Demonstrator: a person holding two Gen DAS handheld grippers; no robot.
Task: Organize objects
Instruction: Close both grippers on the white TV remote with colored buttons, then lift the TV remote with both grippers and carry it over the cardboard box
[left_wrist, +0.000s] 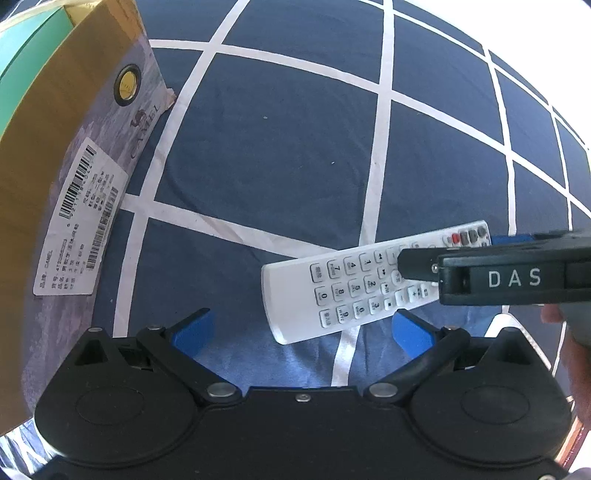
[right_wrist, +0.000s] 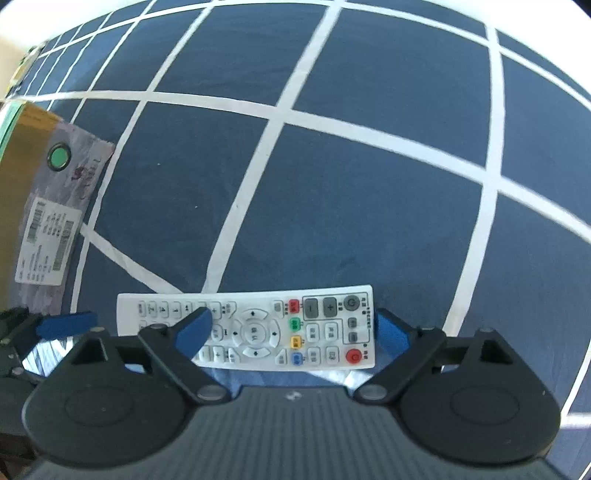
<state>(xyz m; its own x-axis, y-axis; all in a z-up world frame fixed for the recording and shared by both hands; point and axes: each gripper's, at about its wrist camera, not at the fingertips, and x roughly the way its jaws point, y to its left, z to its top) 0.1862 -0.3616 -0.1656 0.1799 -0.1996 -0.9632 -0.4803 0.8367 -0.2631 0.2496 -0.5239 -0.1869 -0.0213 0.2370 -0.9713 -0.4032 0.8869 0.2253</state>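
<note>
Right gripper (right_wrist: 291, 328) straddles the remote (right_wrist: 258, 328), jaws apart.

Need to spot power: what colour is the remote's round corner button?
Red, clearest in the right wrist view.

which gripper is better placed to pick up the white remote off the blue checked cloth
Right. The right gripper has its open jaws straddling the white remote control across its coloured-button end. The left gripper also hangs open, reaching only the remote's number-key corner.

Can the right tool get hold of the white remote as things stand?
Probably yes. The right tool already straddles the white remote, jaws open, one finger over the keys, one past its end. Nothing blocks it; the left tool sits aside.
</note>
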